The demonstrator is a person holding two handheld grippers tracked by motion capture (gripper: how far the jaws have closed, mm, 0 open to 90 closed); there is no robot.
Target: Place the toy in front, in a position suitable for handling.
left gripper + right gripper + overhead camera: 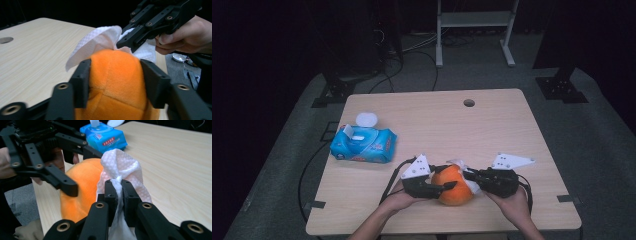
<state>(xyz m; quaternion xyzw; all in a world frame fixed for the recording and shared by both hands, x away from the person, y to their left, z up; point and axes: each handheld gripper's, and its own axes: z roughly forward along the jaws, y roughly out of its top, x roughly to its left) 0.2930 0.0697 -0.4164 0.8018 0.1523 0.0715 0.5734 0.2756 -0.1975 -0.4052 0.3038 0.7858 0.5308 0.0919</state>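
I saw the orange plush ball (453, 186) resting on the wooden table (492, 130), near the front edge and between my two hands. The left gripper (451, 185) came to the ball from the left side, and in the left gripper view its two black jaws stood on both sides of the soft orange body, one on each flank and right against the fabric; I could not tell if the pads really pressed into it, but the ball sat between them and they were rather wide apart. The right gripper (468, 174) came from the right side. In the right gripper view its jaws were closed tight together on a white wet wipe (120, 167), and the wipe bunched up above the jaw tips and hung down below them. The wipe lay against the top and the right side of the ball, touching it. A blue pack of wipes (363, 144) was on the left part of the table, well apart from the ball, with its white lid (366, 119) opened and one sheet standing out of the slot. Near the far edge of the table there was a small round hole (469, 103).
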